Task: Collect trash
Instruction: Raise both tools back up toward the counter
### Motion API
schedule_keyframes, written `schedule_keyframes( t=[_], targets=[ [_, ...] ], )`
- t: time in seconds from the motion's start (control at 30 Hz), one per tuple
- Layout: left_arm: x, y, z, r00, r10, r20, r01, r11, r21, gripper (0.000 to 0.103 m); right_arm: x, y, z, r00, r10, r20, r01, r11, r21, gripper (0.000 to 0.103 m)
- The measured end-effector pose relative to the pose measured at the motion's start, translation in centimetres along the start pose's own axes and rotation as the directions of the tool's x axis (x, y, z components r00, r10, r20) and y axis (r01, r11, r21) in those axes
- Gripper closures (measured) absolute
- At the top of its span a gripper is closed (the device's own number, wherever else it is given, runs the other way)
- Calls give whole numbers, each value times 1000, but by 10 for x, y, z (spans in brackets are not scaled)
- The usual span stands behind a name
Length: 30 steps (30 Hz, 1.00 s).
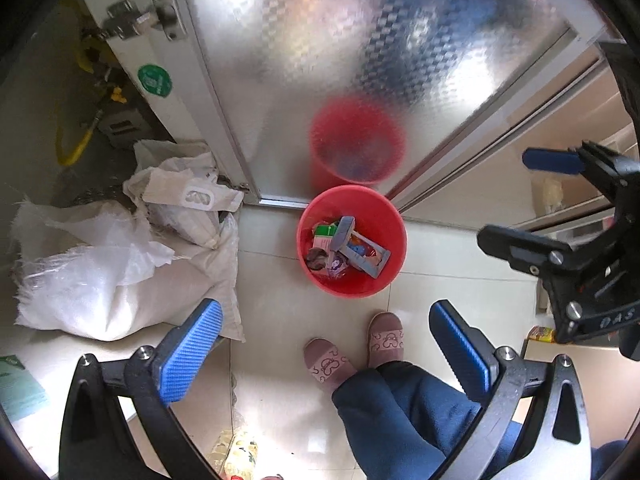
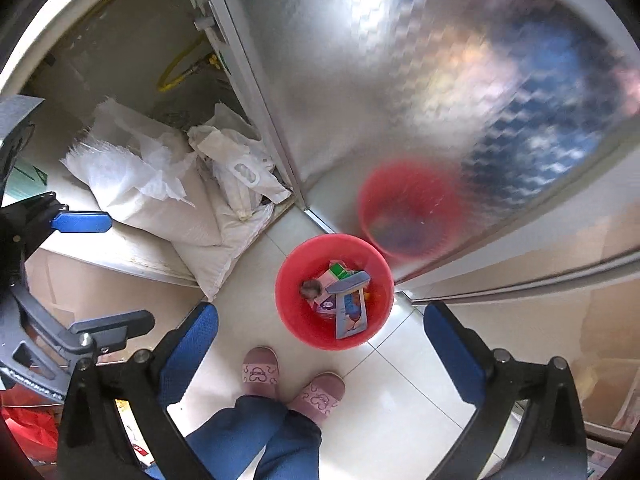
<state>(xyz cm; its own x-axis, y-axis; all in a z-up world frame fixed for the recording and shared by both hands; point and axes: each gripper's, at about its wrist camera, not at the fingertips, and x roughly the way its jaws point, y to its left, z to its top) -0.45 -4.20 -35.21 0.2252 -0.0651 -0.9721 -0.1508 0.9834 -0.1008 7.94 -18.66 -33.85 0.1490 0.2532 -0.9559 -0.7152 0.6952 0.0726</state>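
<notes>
**Both grippers wide and empty above the red bin**

Right gripper (image 2: 320, 344) first: your jaws are spread as far apart as they go and there's nothing between the blue pads, only floor, the bin and your own slippers below. Left gripper (image 1: 326, 344) is the same story, fingers well apart, nothing held. Both point steeply down.

Now the target. The red bin (image 2: 304, 328) stands on the floor just in front of your feet, right up against the corner of the shiny metal door (image 2: 400, 60), which mirrors it in a blurred red reflection. Inside you've got trash (image 2: 342, 300): a grey-blue blister card lying on top, with colourful little cartons and wrappers under it. That load looks delivered, so I'd call this the gap between drops: one item is in, and you need the next piece.

What the next move calls for, as I read it: swing away from the bin, find loose litter, and keep those jaws open until you're over it.

Surroundings: pale glossy floor tiles (image 2: 400, 392), an open cupboard on the left with crumpled white sacks (image 2: 160, 196) spilling toward the bin, and a yellow hose (image 2: 176, 68) further back. Something red (image 2: 28, 428) sits at the lower left edge; I can't tell what it is.
</notes>
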Motion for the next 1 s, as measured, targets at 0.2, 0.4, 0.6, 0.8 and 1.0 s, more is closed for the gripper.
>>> schedule_keyframes(
  t=[0.2, 0.4, 0.6, 0.8, 1.0],
  targets=[
    [-51, -10, 5, 1000, -4, 31, 4, 1000, -16, 0, -51, 0, 4, 1000, -5, 17, 5, 1000, 0, 0],
    [-117, -20, 13, 997, 5, 82, -3, 1000, -23, 0, -111, 4, 11, 998, -13, 62, 13, 1000, 2, 0],
    [-181, -28, 20, 990, 31, 137, -25, 999, -41, 0, -165, 8, 20, 994, -12, 111, 12, 1000, -5, 0],
    [-237, -35, 29, 983, 29, 180, -21, 999, -45, 0, -212, 11, 31, 982, -30, 189, 33, 999, -14, 0],
    [-287, -49, 40, 968, 76, 241, -74, 997, -16, 0, -247, 16, 43, 967, -20, 253, 35, 998, -54, 0]
  ],
)
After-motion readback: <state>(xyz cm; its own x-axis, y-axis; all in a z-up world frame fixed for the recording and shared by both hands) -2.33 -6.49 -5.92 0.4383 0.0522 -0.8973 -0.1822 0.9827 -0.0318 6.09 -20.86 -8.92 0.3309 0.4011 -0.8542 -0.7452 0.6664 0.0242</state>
